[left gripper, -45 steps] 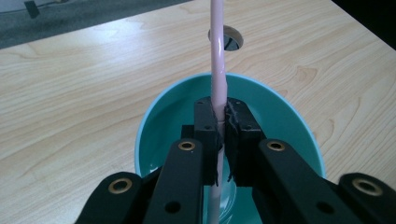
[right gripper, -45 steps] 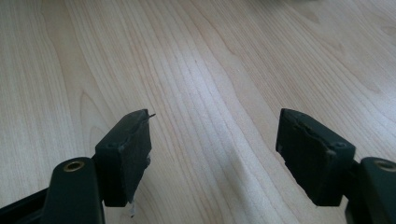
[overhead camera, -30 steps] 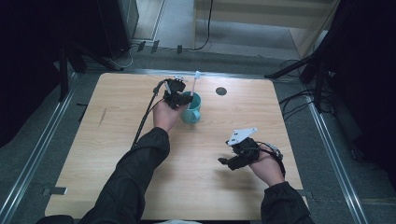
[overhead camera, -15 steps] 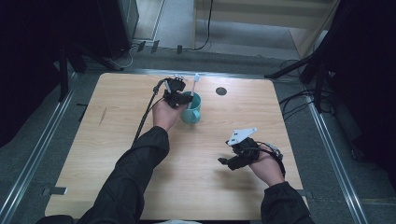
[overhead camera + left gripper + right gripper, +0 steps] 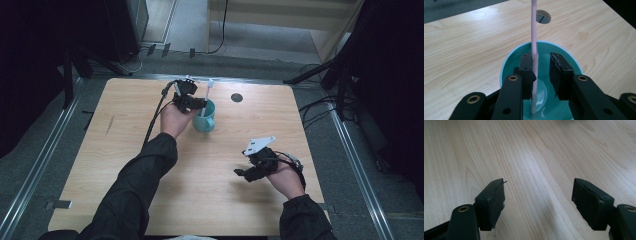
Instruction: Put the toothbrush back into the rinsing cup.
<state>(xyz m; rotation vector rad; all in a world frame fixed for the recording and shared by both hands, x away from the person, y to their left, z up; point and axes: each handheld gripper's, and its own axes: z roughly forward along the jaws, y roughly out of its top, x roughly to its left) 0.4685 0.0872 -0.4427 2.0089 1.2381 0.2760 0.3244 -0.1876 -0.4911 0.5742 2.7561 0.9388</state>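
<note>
Jaws of both grippers stand apart over the wooden table (image 5: 210,165): the right gripper (image 5: 539,202) is spread wide with nothing between its pads, low above bare wood near the table's right side. The left gripper (image 5: 541,71) hangs over the teal mug (image 5: 204,118), narrowly parted. A pale pink toothbrush (image 5: 534,45) stands in the mug, touching one pad with a gap to the other.

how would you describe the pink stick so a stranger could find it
On the wooden table, look near the far edge for the teal cup. The pink stick stands in it, beside the left claw, the one thin pale thing rising above the rim.
</note>
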